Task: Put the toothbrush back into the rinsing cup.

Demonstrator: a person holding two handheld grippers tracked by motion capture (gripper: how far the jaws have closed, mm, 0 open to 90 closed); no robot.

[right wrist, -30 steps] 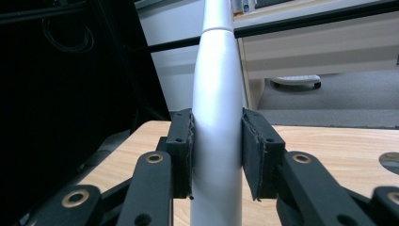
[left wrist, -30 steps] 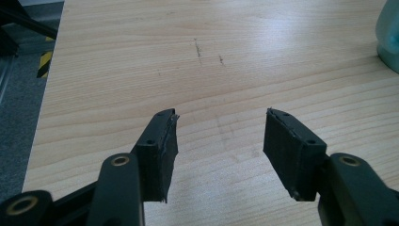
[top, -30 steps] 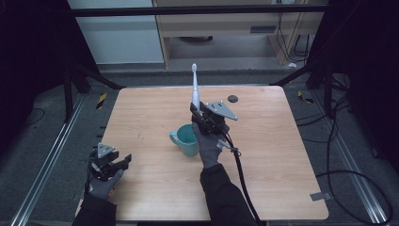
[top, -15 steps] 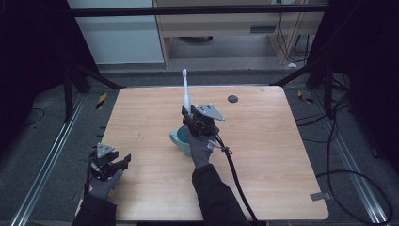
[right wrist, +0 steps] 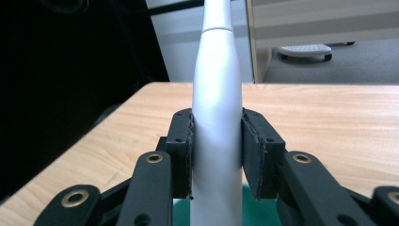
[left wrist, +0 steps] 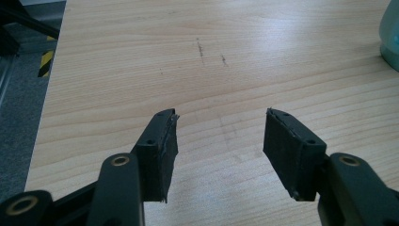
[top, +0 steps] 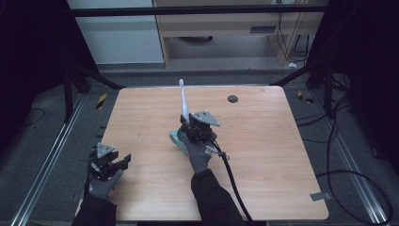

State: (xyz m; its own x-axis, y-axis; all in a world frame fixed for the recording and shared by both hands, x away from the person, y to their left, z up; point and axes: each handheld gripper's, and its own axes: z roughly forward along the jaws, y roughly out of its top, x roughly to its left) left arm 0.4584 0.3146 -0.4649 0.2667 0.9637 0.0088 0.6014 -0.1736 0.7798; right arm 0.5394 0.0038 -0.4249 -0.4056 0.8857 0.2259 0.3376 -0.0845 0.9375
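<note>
Toothbrush (top: 184, 100), white and slim, stands nearly upright at the middle of the wooden tabletop (top: 263, 155) in the high view, its lower end clamped in the right tool (top: 190, 123) and its thin head pointing toward the far edge. Directly below that tool sits a teal cup (top: 177, 139), partly hidden by the gloved right hand (top: 199, 155). A small dark round disc (top: 232, 98) lies well apart, near the far edge. At the near left corner the left tool (top: 123, 162) hangs over the tabletop edge in a gloved left hand (top: 101, 183), jaws apart. In the left gripper view, the left tool (left wrist: 219, 136) has its two black jaws spread wide over bare wood, nothing between them, and the teal cup's (left wrist: 391, 37) curved side shows at the right edge. In the right gripper view, the right tool (right wrist: 216, 141) presses both jaws against the white toothbrush (right wrist: 217, 94) handle, which rises straight up between them; a patch of teal cup (right wrist: 256, 212) shows beneath the jaws.
</note>
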